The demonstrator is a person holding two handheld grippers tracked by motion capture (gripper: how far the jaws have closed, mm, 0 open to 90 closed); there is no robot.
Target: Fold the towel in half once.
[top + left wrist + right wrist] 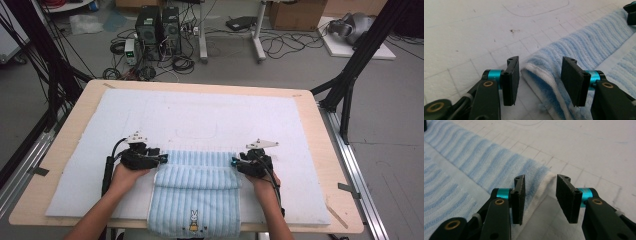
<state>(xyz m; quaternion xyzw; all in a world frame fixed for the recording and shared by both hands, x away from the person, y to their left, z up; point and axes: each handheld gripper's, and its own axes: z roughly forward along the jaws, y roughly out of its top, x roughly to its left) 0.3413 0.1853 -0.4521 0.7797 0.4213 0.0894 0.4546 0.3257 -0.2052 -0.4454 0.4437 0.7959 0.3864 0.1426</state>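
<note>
Blue striped towel (197, 192) partly folded at near edge of white mat (200, 115). Soft, light, limp; likely sags unless pinched at hemmed corners. Left gripper (539, 80) and right gripper (540, 197) agape, straddling corners, unclamped.

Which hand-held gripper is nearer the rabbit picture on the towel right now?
Roughly even, the left perhaps slightly nearer. The left hand-held gripper sits open at the towel's upper left corner, the right hand-held gripper open at its upper right; the rabbit picture lies near the bottom edge between them.

Blue striped towel (197, 192), folded, table's near edge
</note>
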